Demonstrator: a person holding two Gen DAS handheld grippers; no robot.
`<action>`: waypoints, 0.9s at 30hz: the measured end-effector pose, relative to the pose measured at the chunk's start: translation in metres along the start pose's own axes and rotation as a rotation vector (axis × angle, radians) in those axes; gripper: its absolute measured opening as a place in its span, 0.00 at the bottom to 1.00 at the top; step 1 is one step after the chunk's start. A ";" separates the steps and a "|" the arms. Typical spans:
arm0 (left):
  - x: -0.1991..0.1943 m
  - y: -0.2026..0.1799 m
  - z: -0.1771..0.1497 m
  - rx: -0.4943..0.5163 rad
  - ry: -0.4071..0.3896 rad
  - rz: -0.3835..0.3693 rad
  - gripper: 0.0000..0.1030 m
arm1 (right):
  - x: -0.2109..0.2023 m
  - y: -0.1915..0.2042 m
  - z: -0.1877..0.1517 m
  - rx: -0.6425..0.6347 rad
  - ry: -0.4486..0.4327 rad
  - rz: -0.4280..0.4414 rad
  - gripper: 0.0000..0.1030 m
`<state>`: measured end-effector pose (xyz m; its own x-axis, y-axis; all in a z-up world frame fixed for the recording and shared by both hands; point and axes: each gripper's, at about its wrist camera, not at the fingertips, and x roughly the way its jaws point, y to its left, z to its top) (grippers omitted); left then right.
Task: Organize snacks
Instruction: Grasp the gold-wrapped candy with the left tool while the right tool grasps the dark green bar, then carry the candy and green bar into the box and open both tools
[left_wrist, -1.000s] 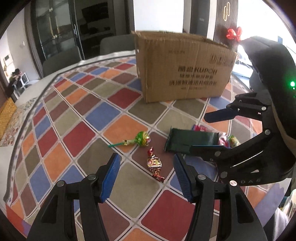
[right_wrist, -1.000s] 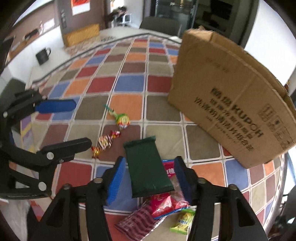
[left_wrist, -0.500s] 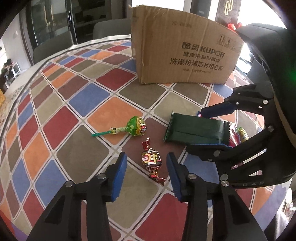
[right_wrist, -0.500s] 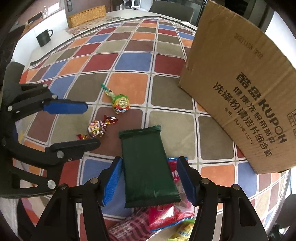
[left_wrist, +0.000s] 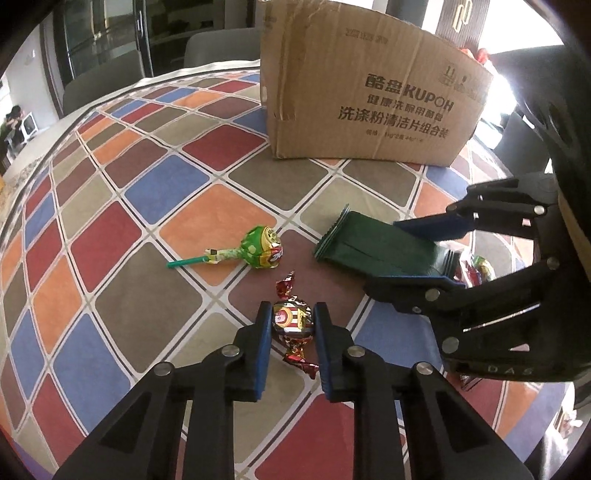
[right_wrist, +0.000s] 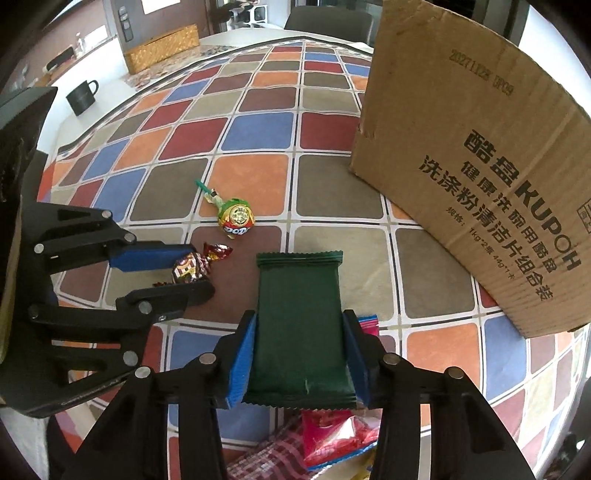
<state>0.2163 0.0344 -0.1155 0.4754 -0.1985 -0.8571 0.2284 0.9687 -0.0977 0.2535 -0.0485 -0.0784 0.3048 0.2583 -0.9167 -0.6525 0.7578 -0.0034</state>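
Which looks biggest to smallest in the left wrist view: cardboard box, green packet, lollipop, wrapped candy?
1. cardboard box
2. green packet
3. lollipop and wrapped candy: look alike; candy sits nearer the camera, so unranked.

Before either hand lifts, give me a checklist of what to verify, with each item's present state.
1. Left tongs on the foil-wrapped candy: jaws have just been closing, pads at both its sides: ok.
2. Right tongs on the green packet: jaws have just been closing, pads against its long edges: ok.
3. Grip firm enough to lift: cannot tell.
4. Lollipop clear of both tongs: ok.
5. Cardboard box upright on the table: ok.
6. Room inside the box: cannot tell.
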 end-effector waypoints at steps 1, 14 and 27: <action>0.000 0.000 0.000 -0.005 -0.001 -0.002 0.22 | 0.000 0.000 0.000 0.004 -0.002 0.002 0.44; -0.037 -0.004 0.007 -0.042 -0.090 0.010 0.22 | -0.020 -0.005 -0.006 0.073 -0.068 0.013 0.44; -0.085 -0.017 0.030 -0.036 -0.215 0.007 0.22 | -0.070 -0.017 -0.004 0.158 -0.210 -0.006 0.44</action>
<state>0.1975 0.0305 -0.0254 0.6483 -0.2157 -0.7302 0.1956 0.9740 -0.1140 0.2403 -0.0816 -0.0153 0.4562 0.3594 -0.8140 -0.5386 0.8398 0.0689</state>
